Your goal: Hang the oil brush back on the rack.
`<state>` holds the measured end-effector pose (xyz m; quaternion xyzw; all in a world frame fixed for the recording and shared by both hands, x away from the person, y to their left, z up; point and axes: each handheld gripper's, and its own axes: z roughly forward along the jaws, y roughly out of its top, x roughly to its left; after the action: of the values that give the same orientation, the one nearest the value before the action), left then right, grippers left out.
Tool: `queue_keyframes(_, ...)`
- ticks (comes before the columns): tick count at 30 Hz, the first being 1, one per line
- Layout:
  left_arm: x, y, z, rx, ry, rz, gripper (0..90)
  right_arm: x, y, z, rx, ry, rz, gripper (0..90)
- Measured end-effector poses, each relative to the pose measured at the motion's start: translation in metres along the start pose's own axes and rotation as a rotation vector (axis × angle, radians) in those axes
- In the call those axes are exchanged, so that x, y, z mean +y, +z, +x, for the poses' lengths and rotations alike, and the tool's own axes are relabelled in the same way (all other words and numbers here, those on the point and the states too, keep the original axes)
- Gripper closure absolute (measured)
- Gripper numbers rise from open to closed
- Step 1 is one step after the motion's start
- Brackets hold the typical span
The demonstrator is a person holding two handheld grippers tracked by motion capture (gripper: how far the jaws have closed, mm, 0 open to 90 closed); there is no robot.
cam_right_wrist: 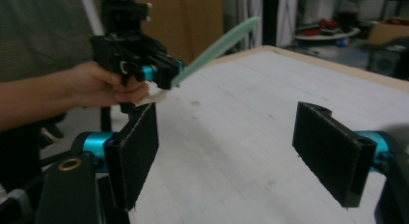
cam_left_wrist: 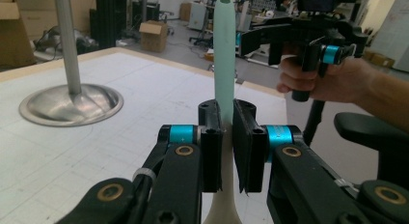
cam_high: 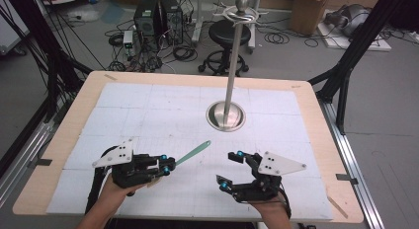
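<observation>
Above the desk [cam_high: 148,95], the left gripper [cam_high: 165,166] pinches a mint-green spatula [cam_high: 192,152] between its fingers, blade aimed toward the metal stand [cam_high: 226,115]. Nearby, the right gripper [cam_high: 231,170] is spread wide, gripping nothing.

On my table [cam_high: 74,140] I count 2 grippers, a left gripper [cam_high: 167,166] and a right gripper [cam_high: 231,171]; 1 mint-green utensil [cam_high: 193,152]; 1 steel stand [cam_high: 226,115]. Beyond it: 1 black stool [cam_high: 228,36].
</observation>
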<state>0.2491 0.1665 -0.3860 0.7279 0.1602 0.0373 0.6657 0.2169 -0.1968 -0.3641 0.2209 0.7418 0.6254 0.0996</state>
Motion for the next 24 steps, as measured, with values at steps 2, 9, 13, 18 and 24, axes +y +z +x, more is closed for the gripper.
queue_keyframes(2, 0.001, -0.001, -0.001, -0.003, 0.0, -0.01, 81.8, 0.003, 0.009, 0.001, 0.03, -0.008, 0.013, 28.6)
queue_keyframes(9, 0.001, 0.001, -0.003, -0.027, -0.007, -0.012, 81.8, 0.008, 0.033, 0.003, 0.108, -0.029, 0.036, 43.9)
queue_keyframes(13, 0.001, 0.002, -0.004, -0.044, -0.013, -0.02, 81.8, 0.011, 0.042, 0.005, 0.135, -0.062, 0.06, 53.4)
queue_keyframes(18, 0.001, 0.002, -0.006, -0.06, -0.011, -0.02, 81.8, 0.013, 0.048, 0.004, 0.147, -0.068, 0.06, 54.6)
queue_keyframes(24, 0.0, 0.005, -0.008, -0.072, -0.002, -0.006, 81.7, 0.017, 0.052, 0.003, 0.179, -0.059, 0.032, 59.0)
